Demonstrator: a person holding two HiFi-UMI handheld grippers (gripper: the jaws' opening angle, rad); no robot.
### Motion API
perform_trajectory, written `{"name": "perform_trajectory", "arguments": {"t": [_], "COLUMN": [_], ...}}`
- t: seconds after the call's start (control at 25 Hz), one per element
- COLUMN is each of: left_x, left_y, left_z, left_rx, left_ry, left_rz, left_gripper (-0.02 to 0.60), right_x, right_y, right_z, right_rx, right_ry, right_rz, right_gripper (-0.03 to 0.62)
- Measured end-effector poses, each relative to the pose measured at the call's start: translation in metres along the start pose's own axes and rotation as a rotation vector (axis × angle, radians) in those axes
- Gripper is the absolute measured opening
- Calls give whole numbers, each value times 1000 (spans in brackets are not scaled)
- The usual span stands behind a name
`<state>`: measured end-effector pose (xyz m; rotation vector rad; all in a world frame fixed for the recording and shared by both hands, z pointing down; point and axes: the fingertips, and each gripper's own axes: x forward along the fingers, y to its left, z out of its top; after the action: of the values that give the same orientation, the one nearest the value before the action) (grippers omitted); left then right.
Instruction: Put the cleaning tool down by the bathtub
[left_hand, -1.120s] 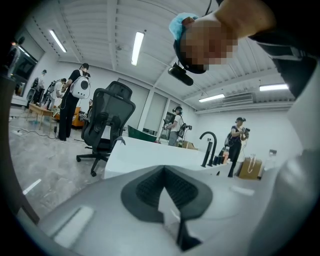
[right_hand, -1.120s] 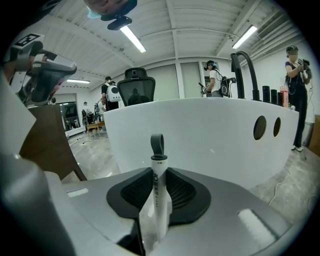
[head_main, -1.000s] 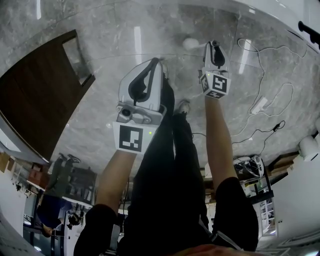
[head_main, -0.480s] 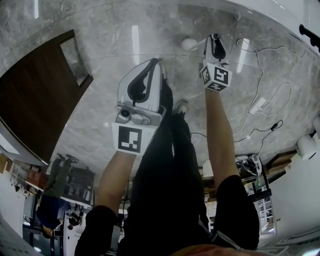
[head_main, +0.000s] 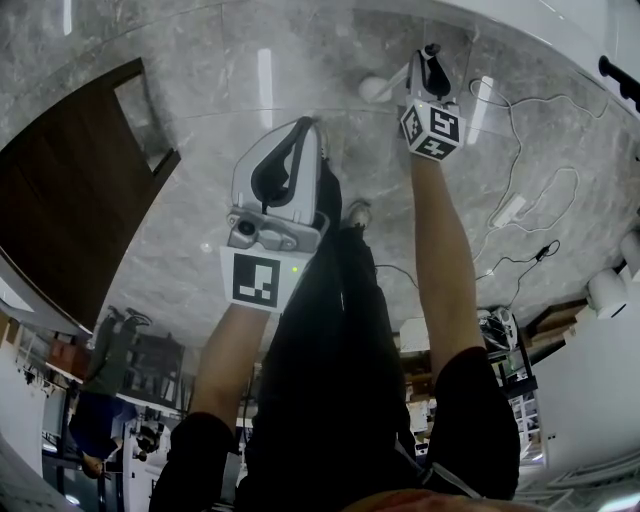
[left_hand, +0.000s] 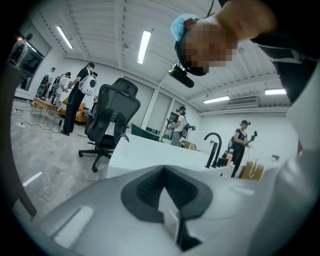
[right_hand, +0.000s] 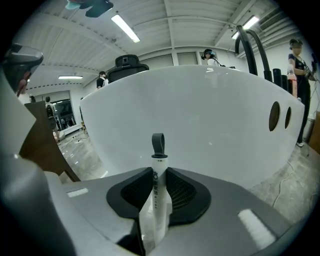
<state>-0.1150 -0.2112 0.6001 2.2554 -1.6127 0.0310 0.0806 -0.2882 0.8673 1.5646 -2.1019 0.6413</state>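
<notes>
right gripper (head_main: 430, 60) has moved farther toward the bathtub (right_hand: 210, 115), clamped on the cleaning tool (right_hand: 158, 167) handle; left gripper (left_hand: 167, 202) jaws together.

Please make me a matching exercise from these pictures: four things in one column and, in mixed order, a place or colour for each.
Things:
1. cleaning tool
2. bathtub
3. office chair
4. wooden panel

Place or colour:
a. dark brown
b. between the jaws of the right gripper
c. black, on wheels
d. white, straight ahead of that gripper

Pairs: 1-b, 2-d, 3-c, 4-a.
</notes>
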Motion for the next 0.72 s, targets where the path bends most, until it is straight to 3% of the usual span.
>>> {"name": "perform_trajectory", "arguments": {"t": [0.72], "left_x": [21], "left_y": [21], "left_z": [-8], "left_rx": [-8], "left_ry": [27], "left_rz": [7], "left_gripper": [8], "right_x": [53], "right_y": [-7], "right_z": [1], "right_rx": [18], "right_ry": [52], "right_rz": [-6], "right_gripper": [87]}}
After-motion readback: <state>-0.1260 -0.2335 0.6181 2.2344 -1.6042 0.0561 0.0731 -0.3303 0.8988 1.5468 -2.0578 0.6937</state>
